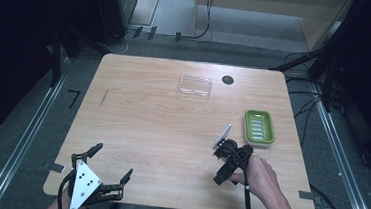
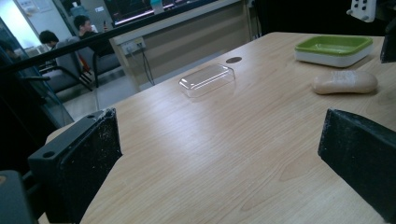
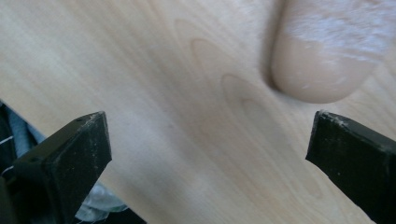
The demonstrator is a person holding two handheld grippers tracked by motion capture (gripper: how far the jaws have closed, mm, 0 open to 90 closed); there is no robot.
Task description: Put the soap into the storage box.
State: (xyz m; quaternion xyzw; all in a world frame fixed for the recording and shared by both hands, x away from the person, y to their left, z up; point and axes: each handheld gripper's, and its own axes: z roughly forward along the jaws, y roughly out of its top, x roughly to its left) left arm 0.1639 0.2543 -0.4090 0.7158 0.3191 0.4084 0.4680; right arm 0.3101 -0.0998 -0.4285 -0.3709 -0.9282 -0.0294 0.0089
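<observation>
A pale bar of soap (image 2: 344, 81) lies on the wooden table (image 1: 146, 126), just in front of a green soap dish (image 2: 334, 49) with a white base. The dish (image 1: 259, 126) sits near the table's right edge. My right gripper (image 1: 225, 163), held by a hand, points down at the table left of the dish. Its jaws stand open over bare wood (image 3: 210, 135), with the soap (image 3: 322, 51) just beyond them and not between them. My left gripper (image 1: 111, 163) rests open at the table's front left corner with nothing between its jaws (image 2: 219, 140).
A clear plastic lid (image 1: 195, 85) lies at the back middle of the table, and a dark round hole (image 1: 228, 80) sits just to its right. Beyond the table's far edge are cables on the floor and a counter.
</observation>
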